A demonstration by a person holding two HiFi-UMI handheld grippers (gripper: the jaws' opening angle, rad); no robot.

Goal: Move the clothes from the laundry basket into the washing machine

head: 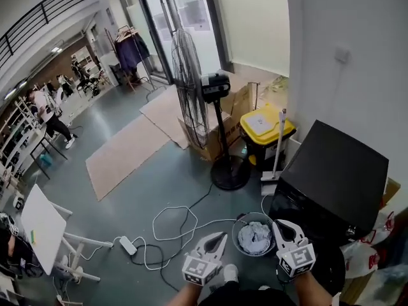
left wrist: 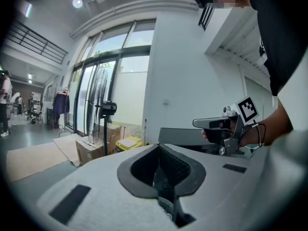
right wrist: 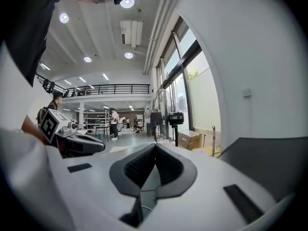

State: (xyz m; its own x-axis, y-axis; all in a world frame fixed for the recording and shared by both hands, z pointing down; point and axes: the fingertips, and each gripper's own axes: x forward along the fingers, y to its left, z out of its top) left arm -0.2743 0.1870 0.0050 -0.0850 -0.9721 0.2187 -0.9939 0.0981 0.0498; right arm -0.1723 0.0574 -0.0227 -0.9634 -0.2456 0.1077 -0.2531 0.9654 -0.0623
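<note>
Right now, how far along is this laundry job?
Barely started. Done: nothing visible; the clothes lie in the laundry basket. In hand: nothing; left tongs and right tongs are shut and empty near it. Left: moving everything into the black washing machine.

The left claw (head: 220,236) and right claw (head: 279,224) are held out low in front of the person, side by side and apart, pointing forward and nearly level. Each has its jaws pressed together with nothing between them.
</note>
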